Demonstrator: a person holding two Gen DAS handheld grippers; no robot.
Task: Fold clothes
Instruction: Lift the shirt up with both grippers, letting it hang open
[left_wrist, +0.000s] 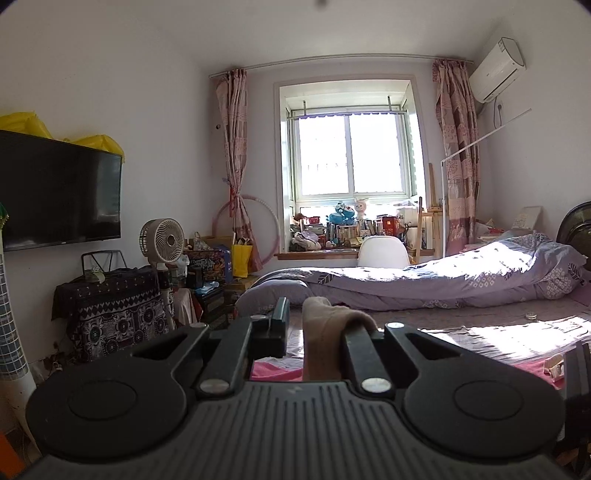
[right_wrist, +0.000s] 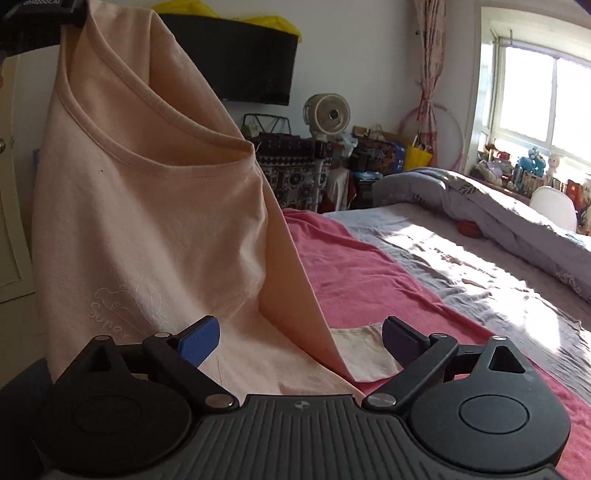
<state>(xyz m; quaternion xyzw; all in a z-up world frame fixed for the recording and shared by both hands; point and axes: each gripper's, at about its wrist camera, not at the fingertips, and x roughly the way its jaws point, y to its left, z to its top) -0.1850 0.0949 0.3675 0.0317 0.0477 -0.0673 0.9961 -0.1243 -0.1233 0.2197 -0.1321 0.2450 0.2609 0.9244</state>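
A peach T-shirt (right_wrist: 155, 221) with a white print hangs from my left gripper (right_wrist: 70, 16) at the top left of the right wrist view. Its lower part lies on a pink towel (right_wrist: 369, 280) on the bed. In the left wrist view the shirt (left_wrist: 325, 328) is draped over the right finger of the left gripper (left_wrist: 317, 317). The jaws stand narrowly apart, with a thin gap beside the left finger. My right gripper (right_wrist: 301, 338) is wide open low over the shirt's hem, and its pads touch nothing.
The bed's grey sheet (right_wrist: 461, 266) runs to the right, with a rolled lilac quilt (left_wrist: 461, 277) along its far side. Beyond the bed's foot stand a fan (left_wrist: 162, 240), a cloth-covered cabinet (left_wrist: 110, 310) and a wall television (left_wrist: 59, 192).
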